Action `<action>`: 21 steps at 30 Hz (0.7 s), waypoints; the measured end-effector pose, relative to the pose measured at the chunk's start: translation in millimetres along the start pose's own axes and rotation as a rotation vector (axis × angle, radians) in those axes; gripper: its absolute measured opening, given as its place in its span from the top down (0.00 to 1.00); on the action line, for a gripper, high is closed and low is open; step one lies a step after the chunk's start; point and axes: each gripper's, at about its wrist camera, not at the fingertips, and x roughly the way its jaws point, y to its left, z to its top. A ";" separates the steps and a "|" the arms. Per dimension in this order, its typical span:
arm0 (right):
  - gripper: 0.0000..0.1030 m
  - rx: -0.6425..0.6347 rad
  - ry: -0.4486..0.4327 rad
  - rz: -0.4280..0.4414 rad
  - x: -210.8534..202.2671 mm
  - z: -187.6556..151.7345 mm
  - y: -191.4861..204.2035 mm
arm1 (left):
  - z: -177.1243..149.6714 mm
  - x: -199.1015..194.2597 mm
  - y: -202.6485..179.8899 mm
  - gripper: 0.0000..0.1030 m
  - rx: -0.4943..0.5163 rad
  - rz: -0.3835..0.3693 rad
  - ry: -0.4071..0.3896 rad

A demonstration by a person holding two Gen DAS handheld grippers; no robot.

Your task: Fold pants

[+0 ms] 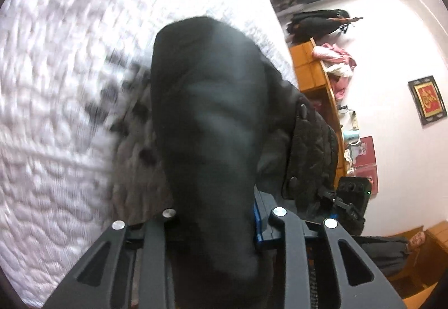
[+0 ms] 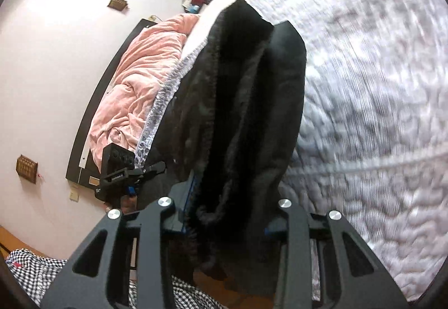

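The left gripper (image 1: 215, 225) is clamped on a thick bunch of the black pants (image 1: 204, 118); the cloth fills the gap between its two fingers and rises away from the camera as a smooth, dark, rounded fold. To the right of that fold a quilted black part of the garment with two snap buttons (image 1: 303, 110) hangs beside it. Behind the pants lies the bed's white quilted cover (image 1: 56, 85), blurred in this view. At the right edge stand a wooden shelf (image 1: 310, 71) heaped with pink clothes (image 1: 333, 55), and a framed picture (image 1: 427, 100) on the pale wall.

The right gripper (image 2: 226, 213) is likewise closed on the pants (image 2: 252, 101), gripping a wad whose fuzzy black lining shows along the fold, so the garment is held up off the bed between both grippers. The white quilted cover (image 2: 378, 113) spreads to the right, again blurred. To the left a pink blanket (image 2: 134, 90) lies rumpled against a dark headboard (image 2: 92, 113). The other gripper's black body (image 2: 120, 171) shows just left of the pants. Black-and-white checked cloth (image 2: 36, 272) lies at the lower left
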 end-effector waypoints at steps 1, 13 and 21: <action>0.67 -0.018 -0.005 -0.002 -0.5 9.9 5.9 | 8.7 -4.2 -6.4 0.71 0.017 -0.004 -0.021; 0.67 -0.043 -0.002 -0.011 51.7 147.8 -0.6 | 134.1 -10.6 -29.5 0.69 0.100 0.111 -0.154; 0.66 0.071 0.081 -0.103 113.8 173.5 -50.6 | 165.3 31.7 8.6 0.64 0.043 0.212 -0.093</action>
